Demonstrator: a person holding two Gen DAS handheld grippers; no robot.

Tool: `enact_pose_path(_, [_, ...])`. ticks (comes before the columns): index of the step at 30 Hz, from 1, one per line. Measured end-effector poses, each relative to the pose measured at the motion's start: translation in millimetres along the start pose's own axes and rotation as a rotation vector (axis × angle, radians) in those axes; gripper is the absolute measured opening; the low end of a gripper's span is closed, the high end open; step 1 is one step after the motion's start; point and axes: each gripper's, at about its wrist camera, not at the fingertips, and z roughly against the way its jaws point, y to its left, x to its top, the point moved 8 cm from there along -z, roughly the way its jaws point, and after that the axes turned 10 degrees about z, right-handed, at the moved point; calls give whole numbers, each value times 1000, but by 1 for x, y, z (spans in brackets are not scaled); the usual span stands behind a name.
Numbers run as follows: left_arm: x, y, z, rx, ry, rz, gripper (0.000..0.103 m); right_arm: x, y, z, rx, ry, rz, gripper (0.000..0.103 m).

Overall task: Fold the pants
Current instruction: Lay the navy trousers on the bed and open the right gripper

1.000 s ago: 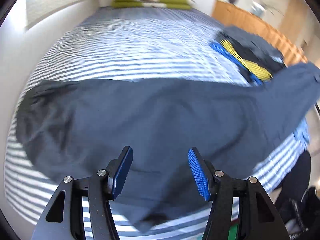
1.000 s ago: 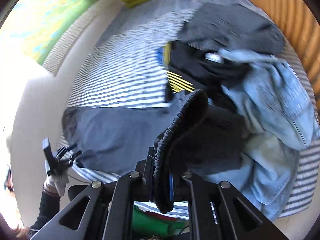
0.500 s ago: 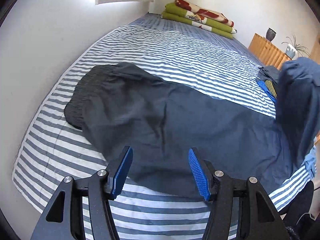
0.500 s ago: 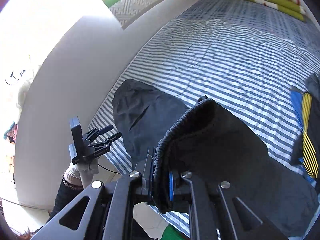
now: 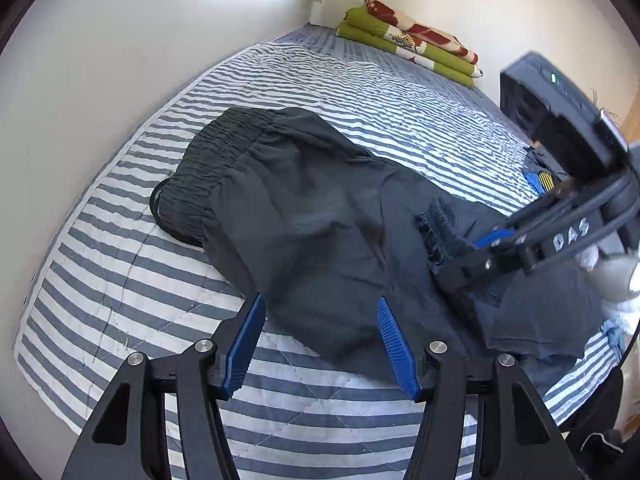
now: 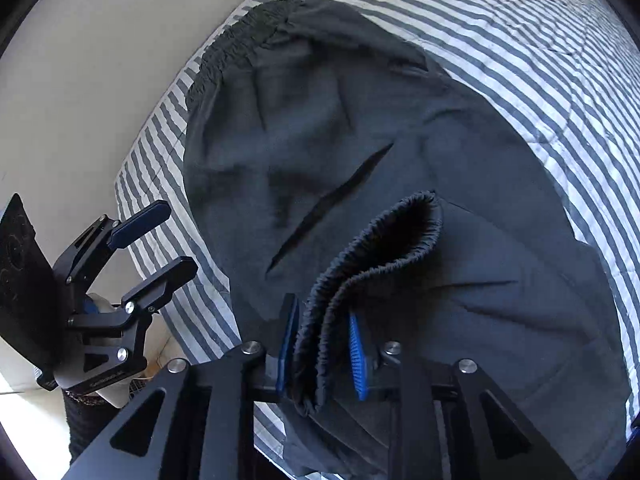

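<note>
Dark grey pants (image 5: 312, 208) lie across the striped bed, elastic waistband (image 5: 200, 168) at the far left. One leg is folded back over the rest. My left gripper (image 5: 320, 302) hangs open just above the near edge of the pants, nothing between its blue pads. In the right wrist view the pants (image 6: 360, 120) fill the frame, and the gathered leg cuff (image 6: 384, 232) stands between my right gripper's (image 6: 320, 312) opening jaws, loose between the pads. The left gripper (image 6: 174, 240) shows at the bed's edge. The right gripper (image 5: 480, 248) rests low on the folded leg.
The striped bed cover (image 5: 360, 92) runs along a white wall (image 5: 100, 60). Folded green and red blankets (image 5: 408, 40) lie at the far end. A blue and yellow garment (image 5: 540, 180) lies behind the right gripper. A gloved hand (image 5: 612, 276) holds that gripper.
The right gripper carried the leg cuff across the bed and down onto the pants near the waistband, and its jaws have widened. The left gripper shifted toward the waistband end, staying open.
</note>
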Motion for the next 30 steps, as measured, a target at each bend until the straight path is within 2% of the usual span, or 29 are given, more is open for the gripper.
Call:
enact_pose_path(4, [-4,-11,3,-18,4,-5,62,4,4,15,26,-45,17,33])
enact_pose_path(8, [-3,-38,9,-63,4,-40,62,-2,5,46,41,-108,45,33])
enact_pose_path(12, [10,-72,-2,-68,15,-119,64,-39,-22,96,91,-215,-5,33])
enact_pose_path(14, [16,-89,-22,-53,48,-175,66,-62,-43,120,69,-268,-54,33])
enact_pose_path(18, [15,-105,-75,2,154,-198,65,-156,-105,154,-16,-345,-240,33])
enact_pose_path(19, [11,-107,-86,21,177,-213,61,-190,-125,162,-43,-357,-310,34])
enact_pose_path(20, [6,-107,-96,54,190,-231,43,-218,-143,175,-77,-365,-372,34])
enact_pose_path(21, [2,-108,-103,89,199,-245,34,-248,-161,184,-114,-372,-432,33])
enact_pose_path(22, [0,-108,-106,113,192,-247,34,-281,-179,193,-152,-382,-497,33])
enact_pose_path(23, [0,-109,-106,119,185,-242,29,-311,-194,201,-183,-396,-550,33])
enact_pose_path(27, [12,-111,-91,146,130,-216,28,-416,-248,223,-375,-383,-731,34])
enact_pose_path(28, [14,-112,-88,151,120,-217,28,-436,-259,224,-394,-376,-775,34])
enact_pose_path(30, [18,-114,-83,162,119,-210,33,-466,-280,222,-380,-376,-835,34])
